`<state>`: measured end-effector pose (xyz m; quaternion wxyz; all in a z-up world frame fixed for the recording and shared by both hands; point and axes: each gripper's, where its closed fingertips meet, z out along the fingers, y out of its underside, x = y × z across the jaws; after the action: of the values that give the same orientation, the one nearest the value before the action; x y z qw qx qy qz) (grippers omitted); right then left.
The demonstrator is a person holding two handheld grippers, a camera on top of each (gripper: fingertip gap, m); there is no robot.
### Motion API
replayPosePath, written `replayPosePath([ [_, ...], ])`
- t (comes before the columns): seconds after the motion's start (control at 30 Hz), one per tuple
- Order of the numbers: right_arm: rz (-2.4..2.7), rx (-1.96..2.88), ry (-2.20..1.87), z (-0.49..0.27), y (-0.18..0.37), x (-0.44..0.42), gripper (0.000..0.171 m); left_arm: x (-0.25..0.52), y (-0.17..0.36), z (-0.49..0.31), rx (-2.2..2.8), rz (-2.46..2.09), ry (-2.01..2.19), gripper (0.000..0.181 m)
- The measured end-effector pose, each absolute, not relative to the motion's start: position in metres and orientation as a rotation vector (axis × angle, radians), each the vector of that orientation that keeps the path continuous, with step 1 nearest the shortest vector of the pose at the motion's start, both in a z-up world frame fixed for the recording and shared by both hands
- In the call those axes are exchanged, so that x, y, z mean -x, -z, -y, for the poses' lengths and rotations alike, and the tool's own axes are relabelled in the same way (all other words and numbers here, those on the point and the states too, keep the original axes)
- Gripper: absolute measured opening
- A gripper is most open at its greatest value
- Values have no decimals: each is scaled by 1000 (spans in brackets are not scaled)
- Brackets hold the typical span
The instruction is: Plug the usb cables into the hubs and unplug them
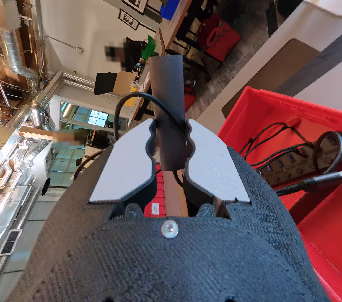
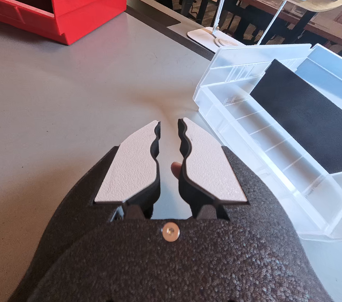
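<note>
Red bin (image 1: 273,108) of cabled hubs (image 1: 288,165) — black-divided clear bin (image 2: 231,108).

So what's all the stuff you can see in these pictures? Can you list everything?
hub: one, dark grey, clamped between the left tongs, lifted in the air
cable: one, black, looping off the held hub
red bin: one, beside the left tongs, with another hub and black cables inside
clear bin: one, see-through, on the table right of the right tongs, black divider inside
table: one, grey
stand: one, white, at the table's far edge
left tongs: black with pale pads, shut on the hub
right tongs: same look, slightly apart, holding nothing
</note>
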<state>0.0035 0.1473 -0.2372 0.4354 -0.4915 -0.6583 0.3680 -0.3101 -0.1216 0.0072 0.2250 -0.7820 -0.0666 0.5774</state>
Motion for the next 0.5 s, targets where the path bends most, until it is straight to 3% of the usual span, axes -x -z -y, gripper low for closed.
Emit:
replayPosePath([
  [0.3,1615,1178,-996,-138,227,-2,19,208,-86,75,1740,119,-1076,30],
  [0.5,1589,1142,-1026,-135,219,-4,19,122,-57,41,1587,1,-513,29],
])
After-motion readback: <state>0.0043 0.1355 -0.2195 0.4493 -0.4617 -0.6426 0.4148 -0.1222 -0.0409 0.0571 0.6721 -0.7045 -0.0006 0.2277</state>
